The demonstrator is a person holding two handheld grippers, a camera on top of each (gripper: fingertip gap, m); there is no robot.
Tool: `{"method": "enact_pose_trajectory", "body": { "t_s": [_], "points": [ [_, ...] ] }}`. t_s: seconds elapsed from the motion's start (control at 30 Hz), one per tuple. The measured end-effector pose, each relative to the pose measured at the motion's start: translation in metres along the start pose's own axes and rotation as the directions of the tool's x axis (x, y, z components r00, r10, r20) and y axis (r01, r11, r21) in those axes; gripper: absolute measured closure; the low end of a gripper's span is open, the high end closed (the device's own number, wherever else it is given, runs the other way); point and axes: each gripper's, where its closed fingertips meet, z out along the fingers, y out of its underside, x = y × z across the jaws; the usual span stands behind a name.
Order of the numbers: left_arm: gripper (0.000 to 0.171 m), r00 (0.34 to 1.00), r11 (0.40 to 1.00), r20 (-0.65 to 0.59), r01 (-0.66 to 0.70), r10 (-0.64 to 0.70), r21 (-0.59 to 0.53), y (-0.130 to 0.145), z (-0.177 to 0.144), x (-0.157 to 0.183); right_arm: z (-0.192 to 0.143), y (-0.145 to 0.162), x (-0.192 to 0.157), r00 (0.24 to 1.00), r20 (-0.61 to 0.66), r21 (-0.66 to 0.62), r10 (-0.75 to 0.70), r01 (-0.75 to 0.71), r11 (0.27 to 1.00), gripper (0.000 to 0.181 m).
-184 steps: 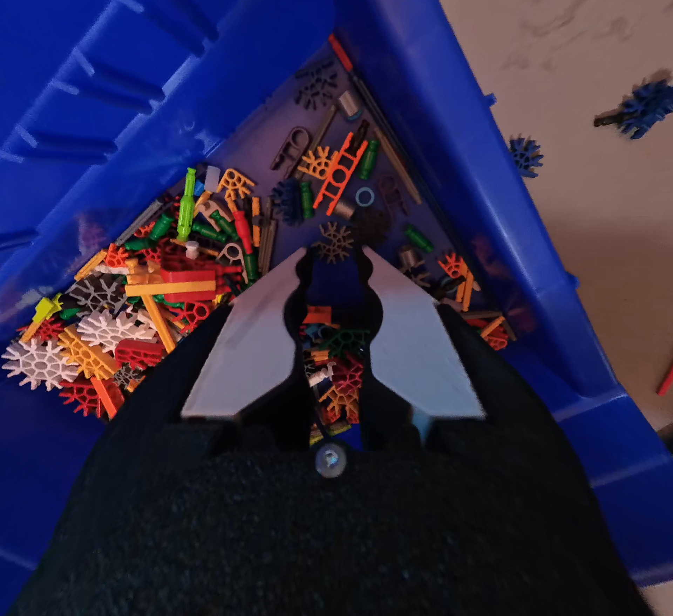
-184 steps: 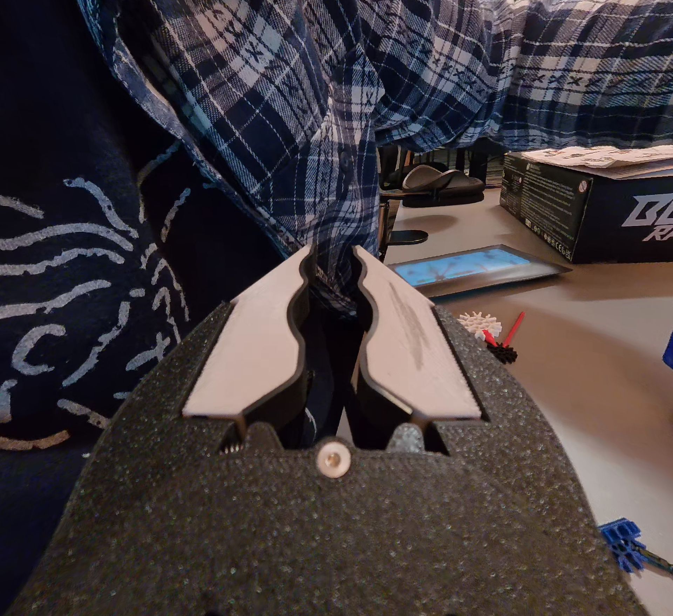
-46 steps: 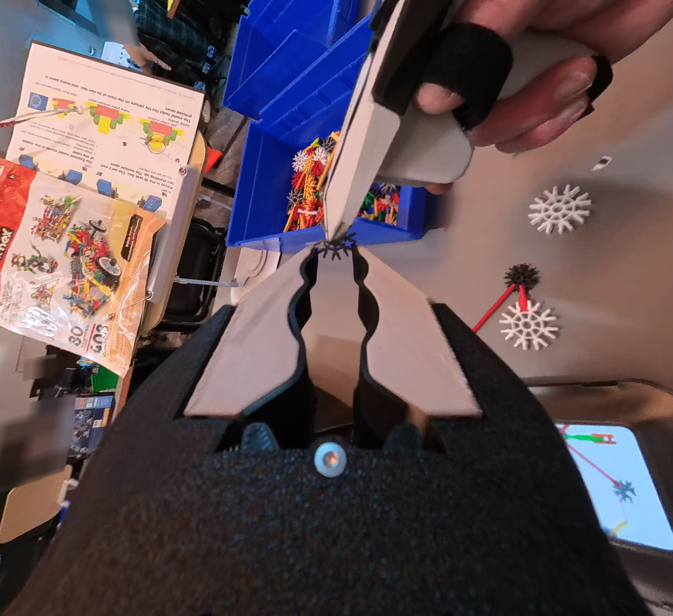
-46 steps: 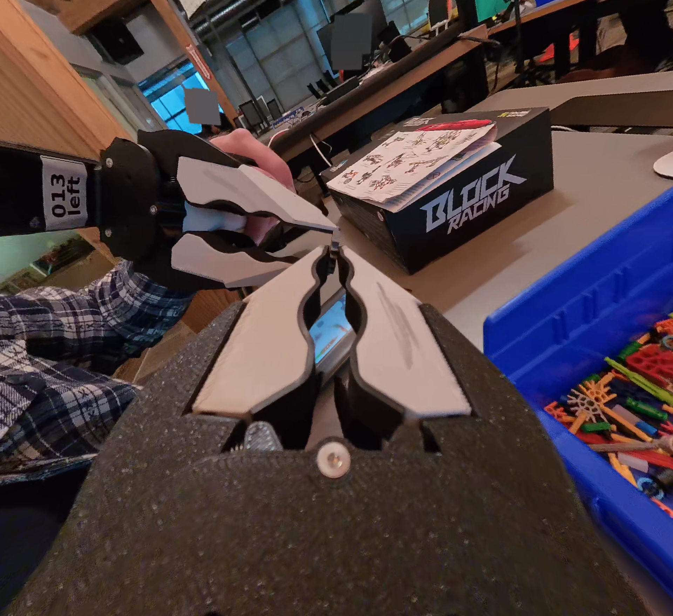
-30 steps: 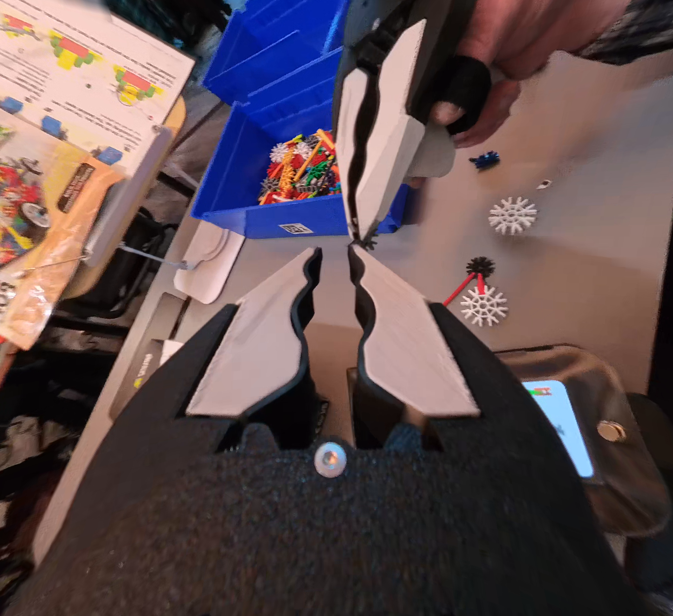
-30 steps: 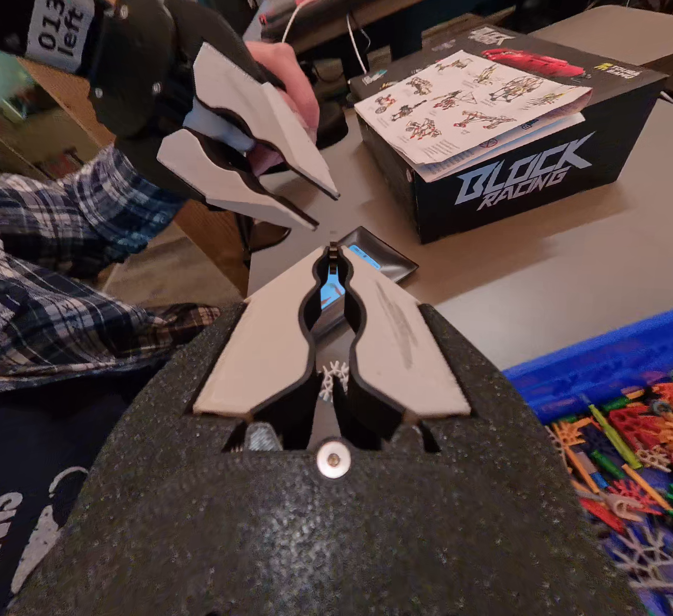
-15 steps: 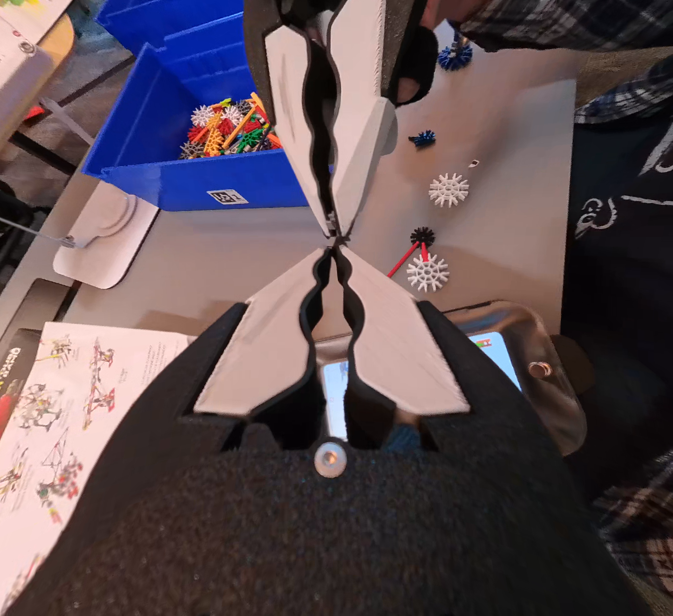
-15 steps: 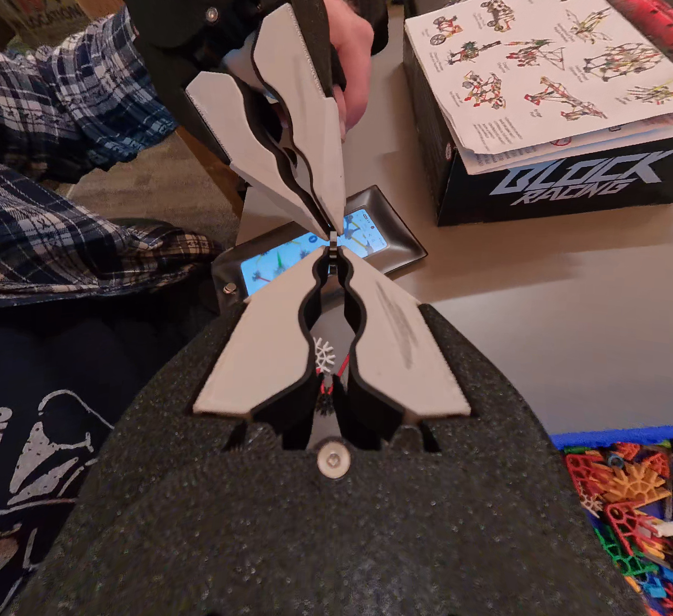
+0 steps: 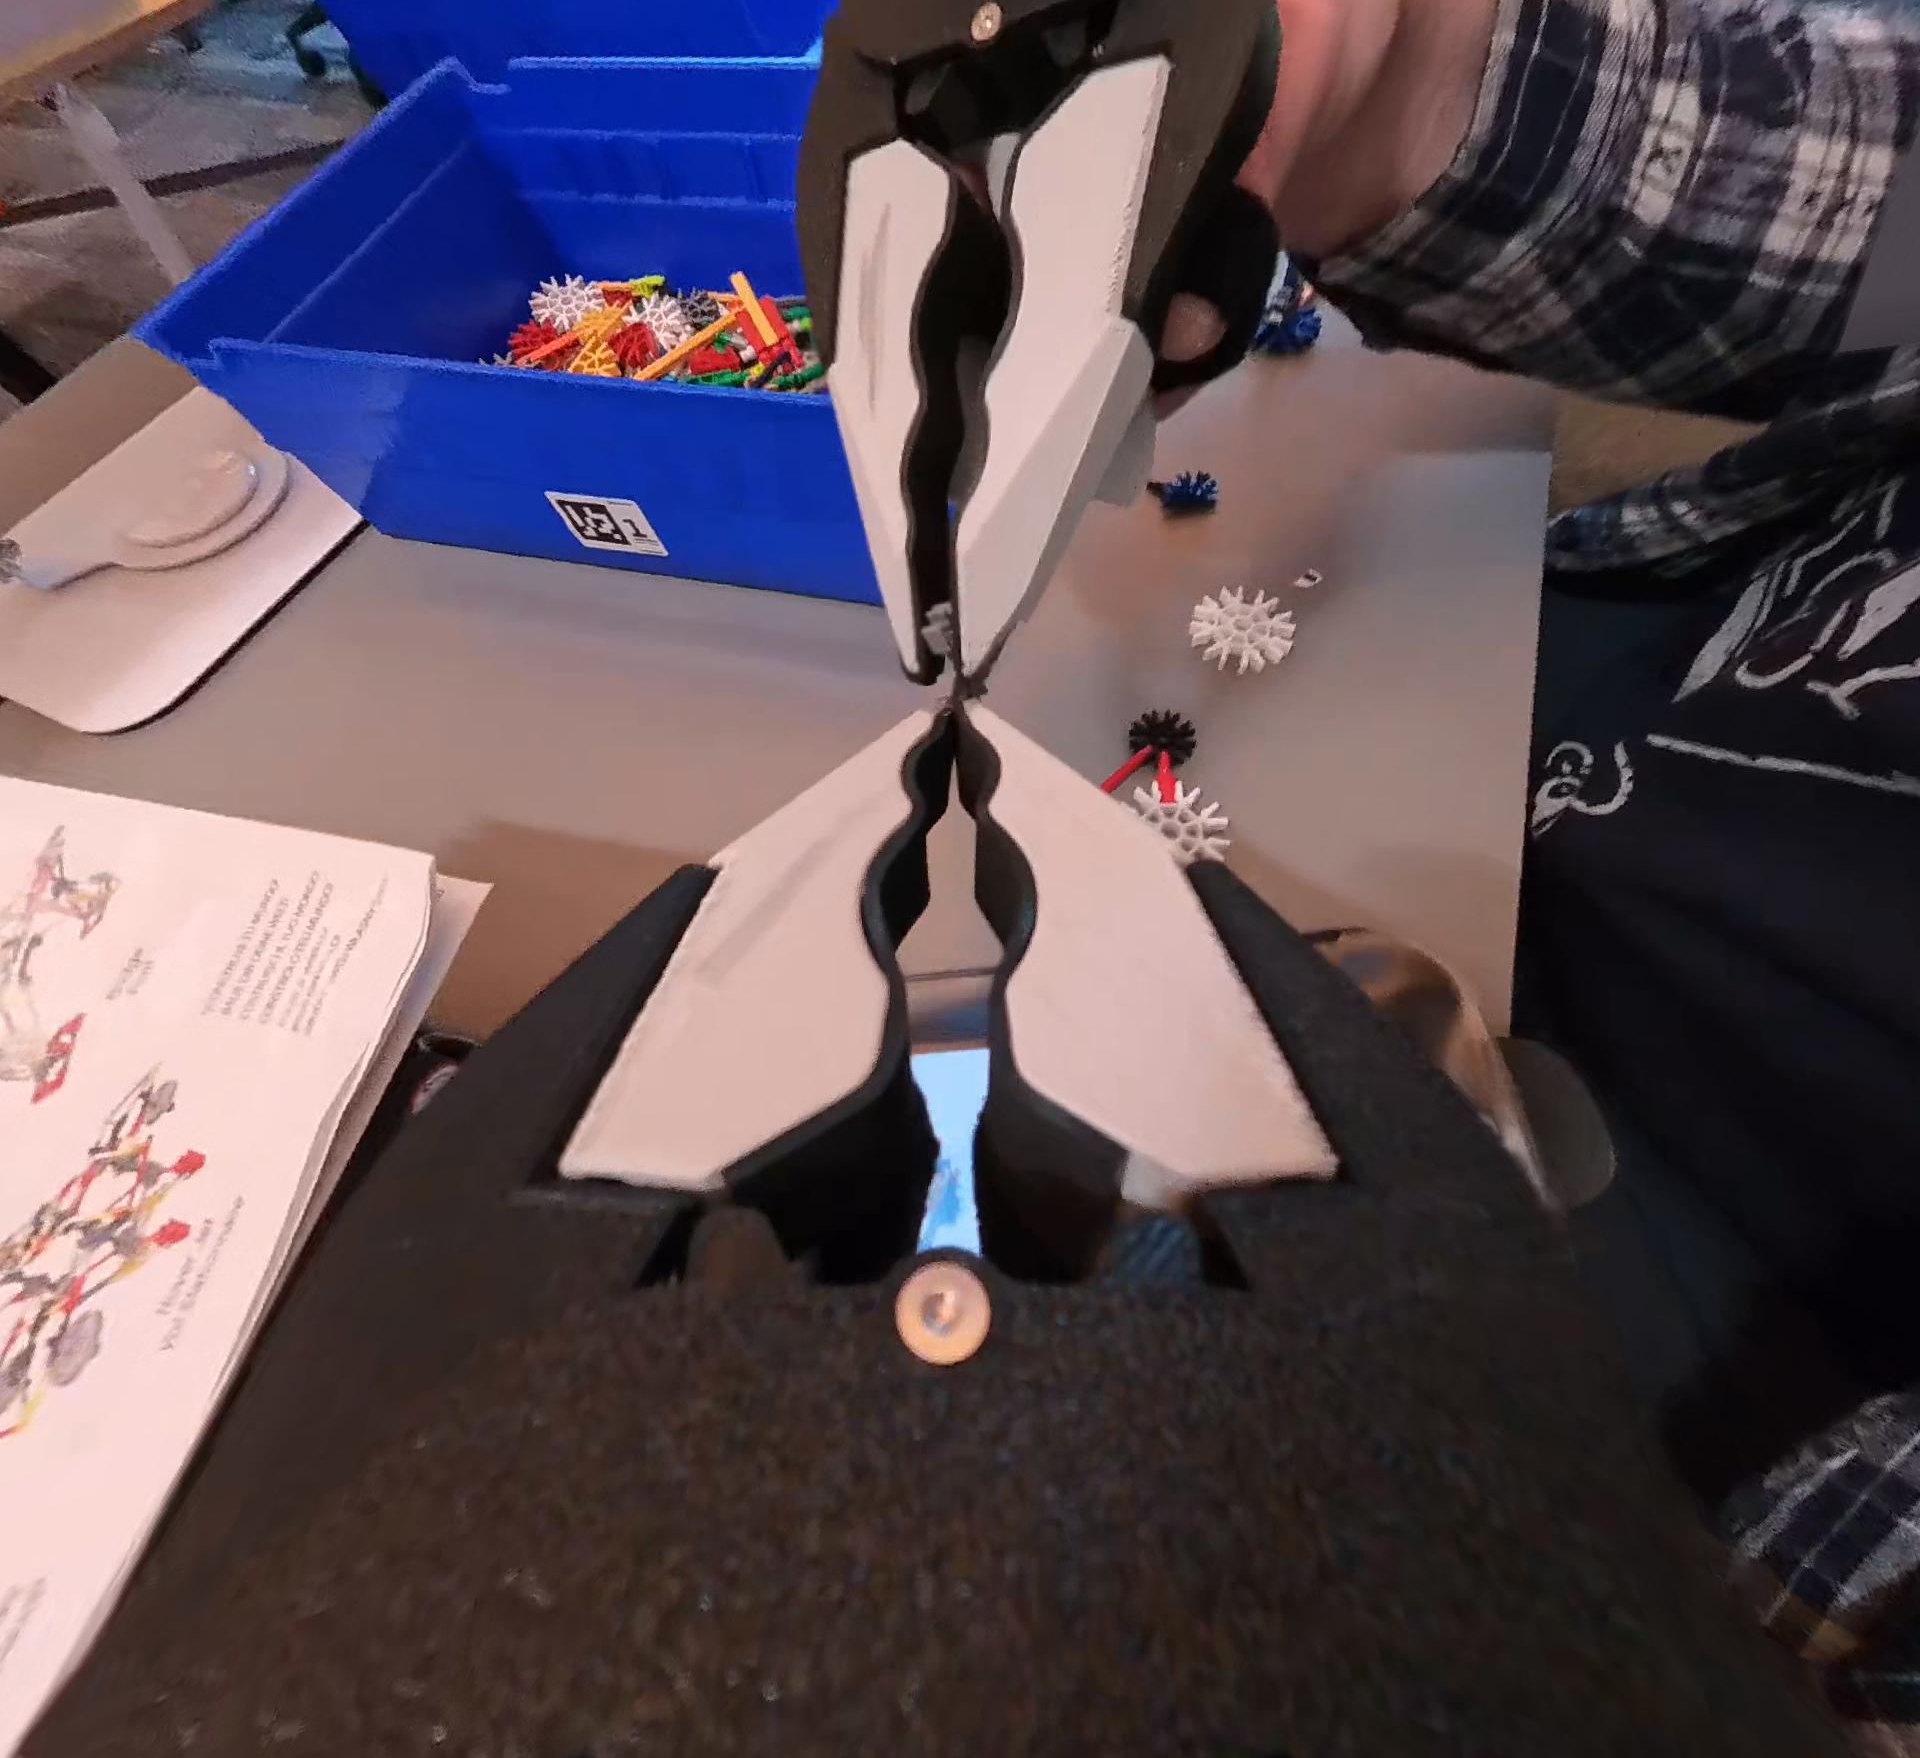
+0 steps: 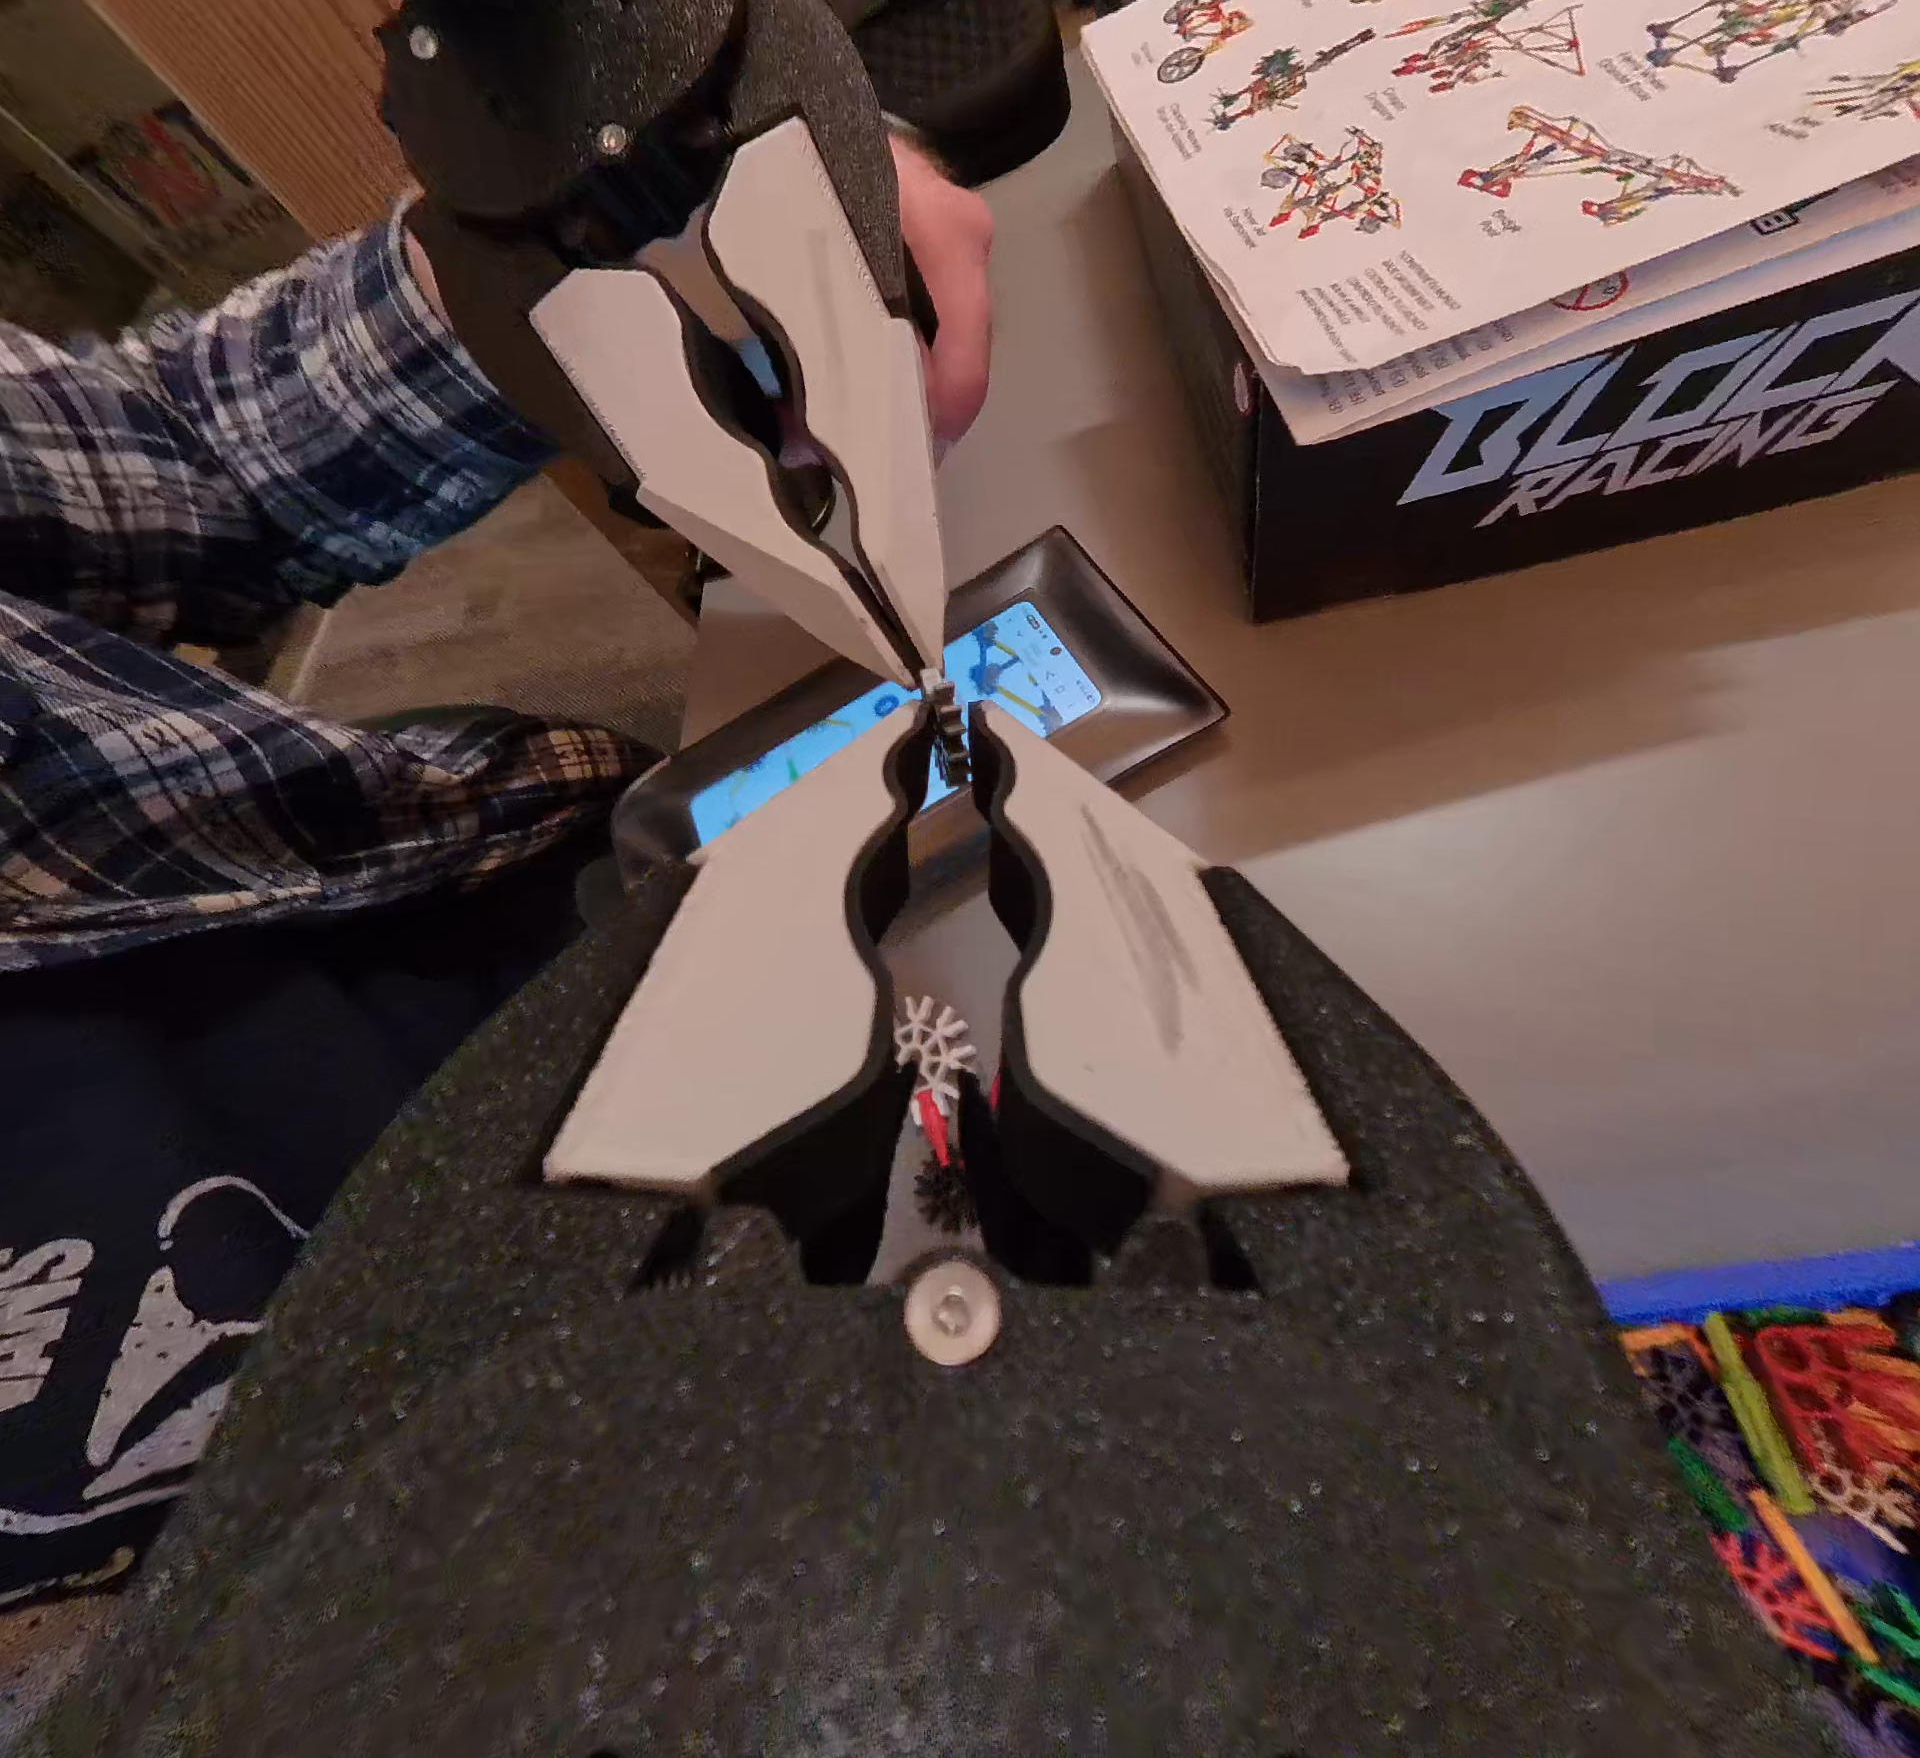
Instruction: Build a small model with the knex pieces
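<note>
My left gripper [image 9: 954, 721] and my right gripper [image 10: 945, 721] point at each other tip to tip above the grey table [image 9: 623, 721]. The right gripper is shut on a small dark snowflake connector [image 10: 943, 744], held edge-on between its tips. The connector's lit edge also shows in the left wrist view [image 9: 938, 625], inside the right gripper's [image 9: 948, 664] tips. The left gripper is shut, and its tips [image 10: 925, 669] pinch the connector's far edge. A hand in a plaid sleeve [image 9: 1610, 181] holds the right gripper.
A blue bin [image 9: 468, 461] of coloured building pieces [image 9: 665, 337] stands behind. Loose on the table lie a white snowflake [image 9: 1242, 630], a black connector with red rods [image 9: 1162, 732] and a blue piece [image 9: 1188, 490]. A phone in a tray [image 10: 1132, 669] lies below; a booklet [image 10: 1507, 98] tops a black box [image 10: 1558, 503]. My two grippers' fingertips are within a few centimetres of each other.
The left gripper took the dark connector from the bin and passed it to the right gripper. It opened, then shut again on the connector's edge. Both grippers swung over the table.
</note>
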Motion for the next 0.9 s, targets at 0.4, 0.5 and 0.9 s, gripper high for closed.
{"method": "enact_pose_trajectory", "body": {
  "t_s": [0.4, 0.5, 0.9],
  "points": [
    [0.168, 0.999, 0.999, 0.051, 0.009, -0.007, -0.031, -0.005, 0.005, -0.007, -0.011, -0.004, 0.002, 1.0, -0.024, 0.022, 0.006, -0.006, 1.0, 0.179],
    [0.164, 1.0, 1.0, 0.004, 0.027, -0.027, -0.015, -0.012, 0.01, 0.001, -0.016, -0.005, -0.002, 1.0, -0.001, 0.033, 0.005, -0.005, 0.999, 0.179],
    [0.169, 0.986, 0.993, -0.125, 0.114, -0.113, -0.005, -0.014, 0.011, 0.009, -0.017, -0.007, -0.005, 1.0, 0.005, 0.072, 0.022, -0.023, 0.997, 0.168]
  ]
}}
